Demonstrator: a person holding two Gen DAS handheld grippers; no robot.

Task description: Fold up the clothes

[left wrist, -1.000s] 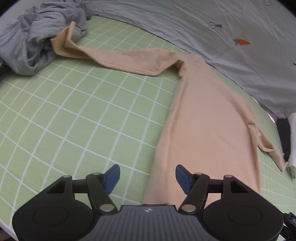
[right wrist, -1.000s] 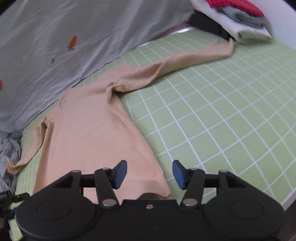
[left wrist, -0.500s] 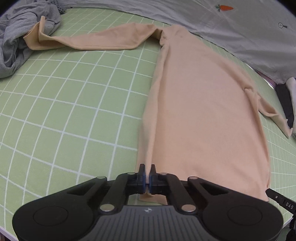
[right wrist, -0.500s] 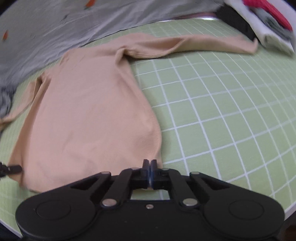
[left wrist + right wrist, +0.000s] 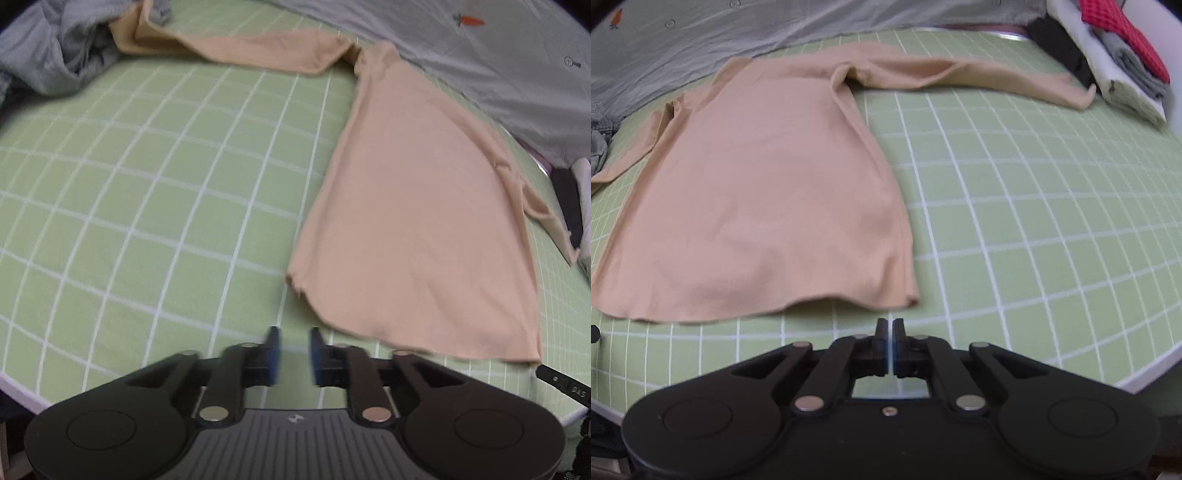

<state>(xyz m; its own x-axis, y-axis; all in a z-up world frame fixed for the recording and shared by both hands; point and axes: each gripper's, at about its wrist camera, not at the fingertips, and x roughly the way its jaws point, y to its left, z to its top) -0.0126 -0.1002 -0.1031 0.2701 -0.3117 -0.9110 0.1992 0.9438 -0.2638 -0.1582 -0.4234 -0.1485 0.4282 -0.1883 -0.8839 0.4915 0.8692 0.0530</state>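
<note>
At the far left, a crumpled grey knit garment (image 5: 55,55) lies heaped on the green mat with a white grid (image 5: 147,184), and one cuff of the peach long-sleeved top (image 5: 417,206) rests against it. That soft, thin, matte top lies flat on the mat, body smooth, both sleeves stretched out sideways, its long axis running straight away from the grippers, collar far and hem near. The left gripper (image 5: 293,350) hangs just short of the hem's left corner with its blue-padded jaws slightly apart and nothing between them. The right gripper (image 5: 889,339) sits just before the hem's right corner (image 5: 905,299), its jaws nearly together on nothing, a thin slit showing. Each gripper is nearest its own corner, so a hem-to-collar fold would suit both. Behind lies a wrinkled grey sheet with a small carrot print (image 5: 498,55); at far right stands a stack of folded clothes (image 5: 1119,62).
</note>
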